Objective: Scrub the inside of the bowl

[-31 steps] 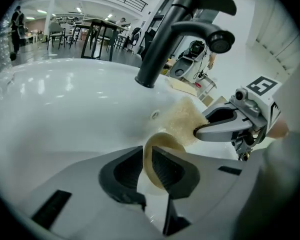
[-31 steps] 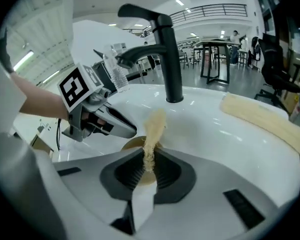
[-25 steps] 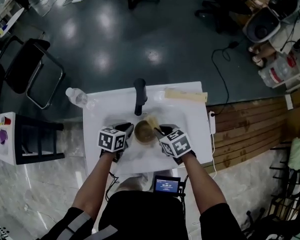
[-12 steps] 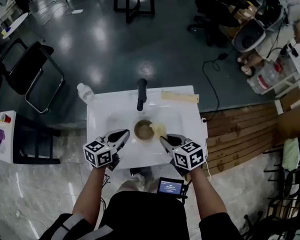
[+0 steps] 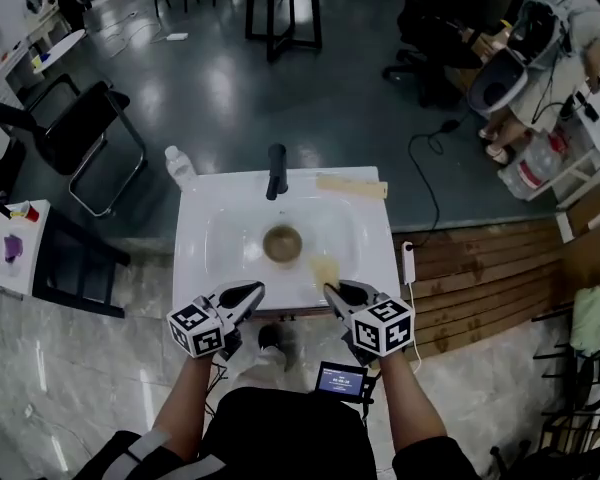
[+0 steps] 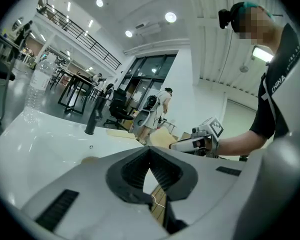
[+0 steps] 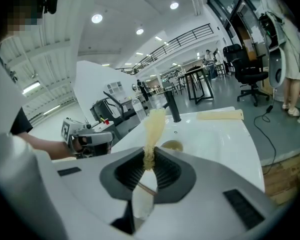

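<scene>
A small brown bowl sits alone in the middle of the white sink, below the black tap. My left gripper is held at the sink's near edge, shut with nothing between its jaws. My right gripper is beside it at the near edge, shut on a yellow sponge that sticks out over the sink rim. In the right gripper view the sponge stands up from the jaws, with the bowl beyond it. Neither gripper touches the bowl.
A clear plastic bottle stands at the sink's far left corner, and a pale yellow strip lies on its far right. A black chair and a white side table are on the left. A cable trails over the floor on the right.
Both grippers have drawn back from the bowl towards the person and risen. The left one has left the bowl's rim and shut. The sponge came out with the right gripper.
</scene>
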`<action>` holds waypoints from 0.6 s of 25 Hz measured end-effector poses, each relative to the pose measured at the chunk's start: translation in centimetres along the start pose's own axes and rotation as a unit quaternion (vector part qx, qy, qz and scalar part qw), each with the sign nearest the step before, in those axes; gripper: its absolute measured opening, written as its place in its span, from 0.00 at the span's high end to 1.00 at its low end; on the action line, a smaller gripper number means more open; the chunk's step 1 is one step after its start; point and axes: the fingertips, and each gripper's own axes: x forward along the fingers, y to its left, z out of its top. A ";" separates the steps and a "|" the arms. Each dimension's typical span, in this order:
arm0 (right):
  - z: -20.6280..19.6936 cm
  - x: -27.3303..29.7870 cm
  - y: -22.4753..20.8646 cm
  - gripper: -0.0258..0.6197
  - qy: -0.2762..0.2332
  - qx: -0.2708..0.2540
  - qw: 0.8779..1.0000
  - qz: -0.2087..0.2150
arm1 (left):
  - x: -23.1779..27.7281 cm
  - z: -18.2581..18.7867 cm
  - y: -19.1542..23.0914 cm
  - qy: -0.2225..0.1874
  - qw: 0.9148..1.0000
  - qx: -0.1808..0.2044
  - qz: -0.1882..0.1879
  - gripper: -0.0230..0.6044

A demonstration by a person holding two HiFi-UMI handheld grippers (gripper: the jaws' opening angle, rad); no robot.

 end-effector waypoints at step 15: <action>-8.8 -13.6 4.6 0.90 -0.040 -0.026 0.999 0.016 | -3.9 -8.5 -16.1 0.012 0.999 0.026 0.045 0.96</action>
